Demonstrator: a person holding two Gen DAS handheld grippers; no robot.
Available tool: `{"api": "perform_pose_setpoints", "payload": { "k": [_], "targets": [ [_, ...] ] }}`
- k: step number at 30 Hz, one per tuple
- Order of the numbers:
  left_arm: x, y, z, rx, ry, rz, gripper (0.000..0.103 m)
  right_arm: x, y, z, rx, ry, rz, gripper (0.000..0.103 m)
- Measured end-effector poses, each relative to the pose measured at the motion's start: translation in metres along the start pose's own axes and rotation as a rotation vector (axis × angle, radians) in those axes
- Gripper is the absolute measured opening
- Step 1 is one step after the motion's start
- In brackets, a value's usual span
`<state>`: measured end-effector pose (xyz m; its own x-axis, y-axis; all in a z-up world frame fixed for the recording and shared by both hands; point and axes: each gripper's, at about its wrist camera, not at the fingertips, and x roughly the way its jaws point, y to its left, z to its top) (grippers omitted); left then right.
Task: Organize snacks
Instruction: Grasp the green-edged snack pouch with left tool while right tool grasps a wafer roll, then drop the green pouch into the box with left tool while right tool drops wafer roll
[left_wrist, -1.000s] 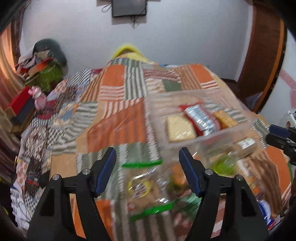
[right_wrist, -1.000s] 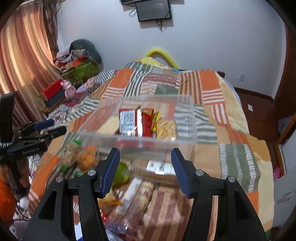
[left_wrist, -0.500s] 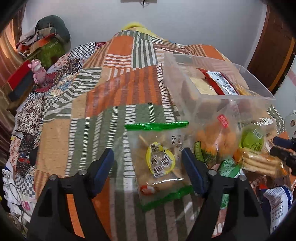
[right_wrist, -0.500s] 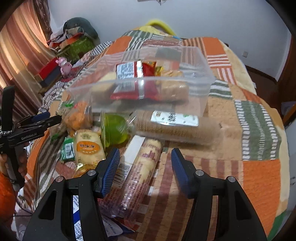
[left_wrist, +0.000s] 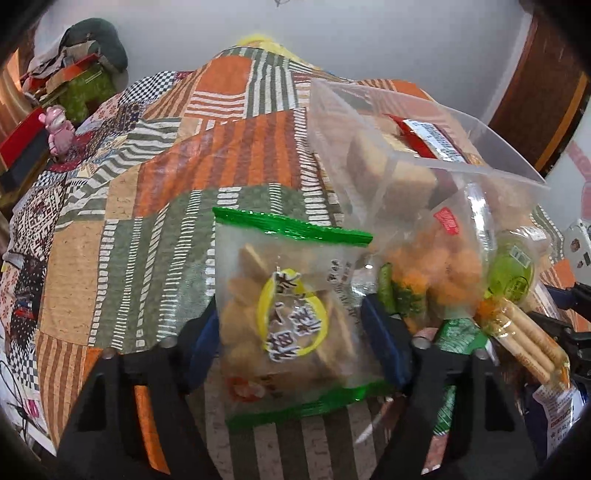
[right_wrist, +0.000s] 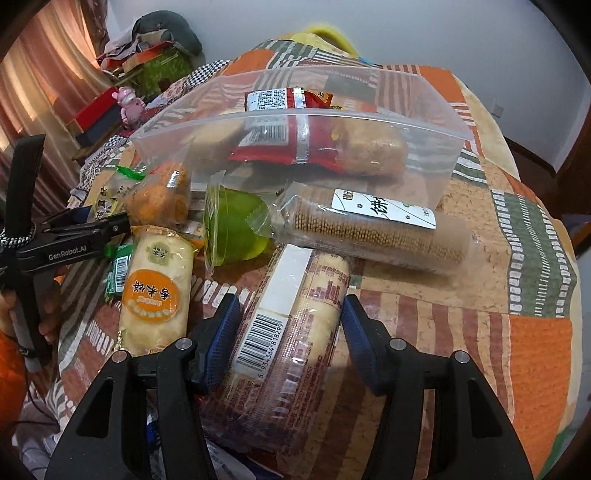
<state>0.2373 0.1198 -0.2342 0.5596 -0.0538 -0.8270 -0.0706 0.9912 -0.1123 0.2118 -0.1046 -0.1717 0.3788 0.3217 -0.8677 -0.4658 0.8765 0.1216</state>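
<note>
Down over a bed spread with a patchwork quilt (left_wrist: 221, 155), snacks strewn at the near end, clear plastic bin (right_wrist: 424, 122) just behind them with a red packet (right_wrist: 284, 136) and pale biscuit packs already inside. Left claw (left_wrist: 291, 343) straddling a clear bag with green seals and a yellow ring label (left_wrist: 291, 317), jaws just closing in, blue pads right at the bag's edges, firm pinch impossible to tell. Beside that bag, a pouch of orange puffs (left_wrist: 436, 258) leaning on the bin wall, green jelly cup (left_wrist: 511, 269) further right. Right claw (right_wrist: 290, 332) set either side of a long barcoded cracker sleeve (right_wrist: 295, 325), jaws partway in, left pad at the wrapper, a sliver of gap at the right pad, no squeeze showing. Around it: rice cracker pack with an orange label (right_wrist: 157, 288) to the left, round biscuit roll (right_wrist: 373, 229) lying across in front of the bin
</note>
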Motion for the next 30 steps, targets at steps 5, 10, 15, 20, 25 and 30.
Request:
{"api": "perform_pose_setpoints", "payload": {
  "k": [5, 10, 15, 20, 25, 30],
  "targets": [
    [-0.010, -0.007, -0.003, 0.038, -0.019, 0.015, 0.052, -0.005, -0.005, -0.005, 0.015, -0.013, -0.005, 0.044],
    [-0.026, -0.002, -0.007, 0.015, -0.035, 0.015, 0.051, -0.012, -0.010, -0.007, 0.027, -0.026, 0.000, 0.043],
    [-0.051, 0.000, -0.002, -0.002, -0.079, 0.019, 0.051, -0.027, -0.012, -0.006, 0.039, -0.067, 0.000, 0.043],
    [-0.075, -0.006, 0.009, -0.006, -0.140, 0.013, 0.051, -0.045, -0.011, -0.002, 0.040, -0.125, 0.009, 0.043],
    [-0.092, -0.020, 0.024, 0.012, -0.198, -0.005, 0.051, -0.066, -0.011, 0.011, 0.029, -0.203, -0.010, 0.043],
    [-0.101, -0.037, 0.043, 0.042, -0.243, -0.034, 0.051, -0.080, -0.013, 0.028, 0.030, -0.271, -0.029, 0.043]
  ]
}}
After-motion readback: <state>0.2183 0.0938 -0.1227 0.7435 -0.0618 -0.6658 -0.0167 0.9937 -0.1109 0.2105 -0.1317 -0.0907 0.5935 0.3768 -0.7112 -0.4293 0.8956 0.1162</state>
